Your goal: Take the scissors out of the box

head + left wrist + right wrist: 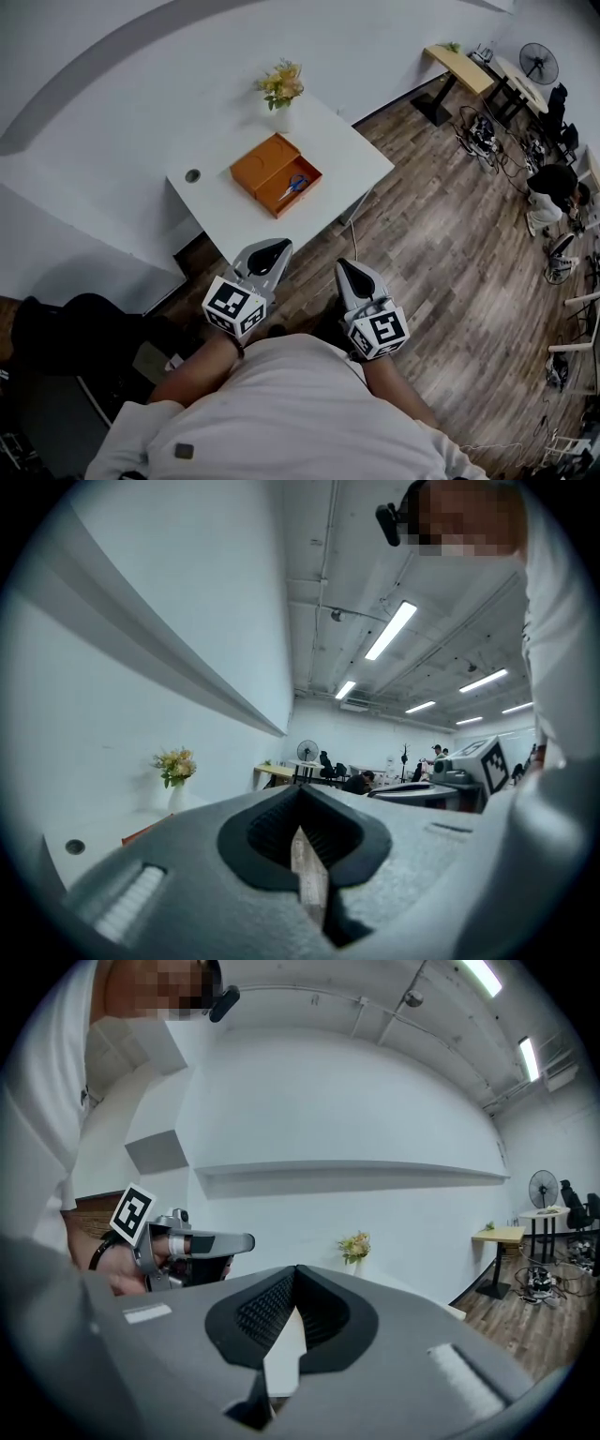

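An open orange box lies on the white table, with blue-handled scissors in its tray. Both grippers hang close to my body, short of the table's near corner and over the wooden floor. The left gripper is shut and empty, pointing toward the table. The right gripper is shut and empty beside it. In the left gripper view the jaws meet at the tip, and the box's edge shows low at the left. In the right gripper view the jaws are also closed.
A vase of yellow flowers stands behind the box, and a round hole sits in the tabletop's left part. Desks, a fan and a seated person are far right. A dark bulky object lies at the lower left.
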### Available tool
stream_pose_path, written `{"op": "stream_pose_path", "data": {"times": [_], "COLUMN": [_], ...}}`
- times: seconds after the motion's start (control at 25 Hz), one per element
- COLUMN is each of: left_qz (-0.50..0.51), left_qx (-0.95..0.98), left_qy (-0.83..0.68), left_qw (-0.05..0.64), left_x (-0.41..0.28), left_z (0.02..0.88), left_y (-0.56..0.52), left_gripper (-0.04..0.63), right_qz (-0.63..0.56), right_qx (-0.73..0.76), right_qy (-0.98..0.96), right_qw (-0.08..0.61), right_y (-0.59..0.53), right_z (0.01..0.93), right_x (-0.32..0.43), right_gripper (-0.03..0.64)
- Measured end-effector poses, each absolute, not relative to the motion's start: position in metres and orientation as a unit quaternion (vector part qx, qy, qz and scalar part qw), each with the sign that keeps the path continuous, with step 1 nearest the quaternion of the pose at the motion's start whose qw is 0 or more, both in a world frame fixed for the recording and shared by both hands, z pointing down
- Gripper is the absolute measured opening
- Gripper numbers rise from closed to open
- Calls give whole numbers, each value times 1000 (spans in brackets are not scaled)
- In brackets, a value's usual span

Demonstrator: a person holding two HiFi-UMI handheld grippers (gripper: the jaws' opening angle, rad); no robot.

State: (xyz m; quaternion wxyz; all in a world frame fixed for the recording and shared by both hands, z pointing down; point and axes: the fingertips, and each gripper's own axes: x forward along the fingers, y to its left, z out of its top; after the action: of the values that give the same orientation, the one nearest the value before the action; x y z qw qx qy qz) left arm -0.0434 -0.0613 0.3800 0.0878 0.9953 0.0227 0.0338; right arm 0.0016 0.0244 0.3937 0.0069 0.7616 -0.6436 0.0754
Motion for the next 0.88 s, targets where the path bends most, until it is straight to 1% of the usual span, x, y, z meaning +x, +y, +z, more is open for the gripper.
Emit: {"op": "stream_pose_path", "data": {"times": [0.36,0.6,0.88], "left_qz": [33,36,34], "left_qx": [995,992,986], "left_qy": [-38,-90,-143], "left_qw": [81,85,84], "left_x": [2,56,124], "left_z": [381,386,384], "left_y": [-106,-136,-152], "left_gripper": [5,5,5], "right_qz": [77,79,76], "right_qx": [713,669,617], "right_qy": [-697,-739,-783], "right_qw": [-2,2,15], "right_y": [-30,-68,-88], "right_z": [399,401,397], "right_x": [51,111,178], "right_gripper": [11,11,11]}}
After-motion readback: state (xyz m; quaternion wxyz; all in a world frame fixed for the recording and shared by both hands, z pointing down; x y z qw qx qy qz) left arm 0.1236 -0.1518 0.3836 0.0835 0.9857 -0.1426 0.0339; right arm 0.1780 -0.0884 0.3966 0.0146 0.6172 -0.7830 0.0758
